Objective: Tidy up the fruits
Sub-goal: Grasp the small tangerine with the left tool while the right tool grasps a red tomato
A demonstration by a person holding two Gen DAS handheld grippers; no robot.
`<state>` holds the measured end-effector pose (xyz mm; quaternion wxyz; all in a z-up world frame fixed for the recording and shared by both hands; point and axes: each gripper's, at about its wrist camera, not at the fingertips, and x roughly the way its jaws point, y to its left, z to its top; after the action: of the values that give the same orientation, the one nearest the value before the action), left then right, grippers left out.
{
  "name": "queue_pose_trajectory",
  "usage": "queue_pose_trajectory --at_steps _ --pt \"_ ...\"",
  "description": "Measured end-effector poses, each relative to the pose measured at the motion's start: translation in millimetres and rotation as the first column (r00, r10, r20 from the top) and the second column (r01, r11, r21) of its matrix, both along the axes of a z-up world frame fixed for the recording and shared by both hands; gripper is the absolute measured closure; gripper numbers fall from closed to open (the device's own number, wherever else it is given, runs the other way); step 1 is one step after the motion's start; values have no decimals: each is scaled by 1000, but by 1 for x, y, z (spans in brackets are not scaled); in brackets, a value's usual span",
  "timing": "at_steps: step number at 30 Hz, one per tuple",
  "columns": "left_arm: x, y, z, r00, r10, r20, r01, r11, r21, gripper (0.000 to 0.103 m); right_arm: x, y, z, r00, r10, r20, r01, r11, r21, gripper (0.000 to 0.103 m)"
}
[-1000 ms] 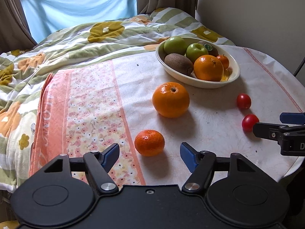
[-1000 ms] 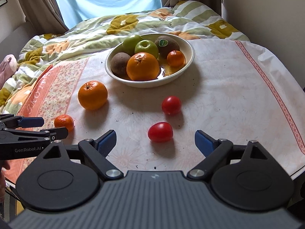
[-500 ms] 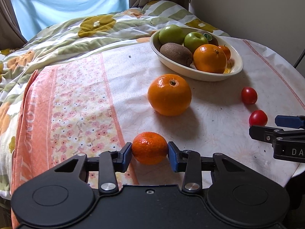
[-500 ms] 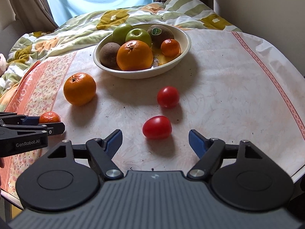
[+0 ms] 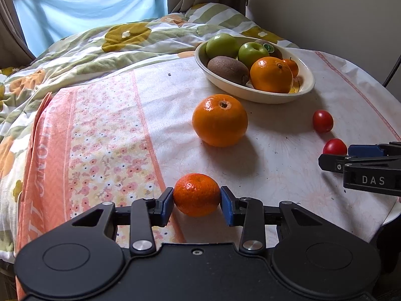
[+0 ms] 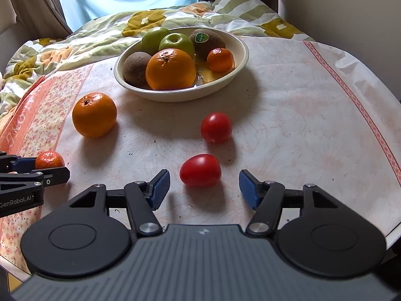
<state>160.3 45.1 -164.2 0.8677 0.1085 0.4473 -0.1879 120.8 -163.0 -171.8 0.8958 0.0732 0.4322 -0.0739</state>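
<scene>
Left wrist view first: my left gripper (image 5: 196, 202) is clamped on the small mandarin (image 5: 196, 194) at bottom centre, both blue pads touching its sides, low over the tablecloth (image 5: 275, 150). That cloth is white and faintly stained, with a pink floral band (image 5: 100, 150) running down the left of the frame and orange lettering along its edge, too distorted for me to read. Beyond the table, a green-and-yellow flowered quilt (image 5: 112, 42) fills the upper left, with a pale blue curtain (image 5: 87, 5) behind it and a plain wall at upper right.

Over to the right wrist view: my right gripper (image 6: 204, 188) stands wide apart, the oval tomato (image 6: 200, 170) lying between its tips, touching neither. A rounder tomato (image 6: 216, 127) sits just above it, and the big orange (image 6: 94, 115) is at middle left. The cream bowl (image 6: 240, 50) at upper centre holds apples, kiwis, an orange and a mandarin.

Writing now: a green sticker (image 6: 202, 37) on one kiwi, unreadable; "GenRobot.AI" on my left tool at the left edge; and "DAS" on my right tool, seen from the left wrist.
</scene>
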Motion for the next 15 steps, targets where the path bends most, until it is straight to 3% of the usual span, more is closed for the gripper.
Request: queue_pose_trajectory --at_steps 6,9,11,15 --pt "-6 -2 3 1000 0 2 0 1000 -14 60 4 -1 -1 1000 7 0 -7 1000 1 32" --pt "-8 -3 6 1000 2 9 -2 1000 -20 60 5 1 -1 1000 18 2 -18 1000 3 41" --pt "-8 -3 9 1000 5 12 -5 1000 -25 60 7 3 -1 1000 29 -4 -29 1000 1 52" --pt "-10 -2 14 1000 9 22 -9 999 -36 60 7 4 0 999 34 -9 -34 999 -6 52"
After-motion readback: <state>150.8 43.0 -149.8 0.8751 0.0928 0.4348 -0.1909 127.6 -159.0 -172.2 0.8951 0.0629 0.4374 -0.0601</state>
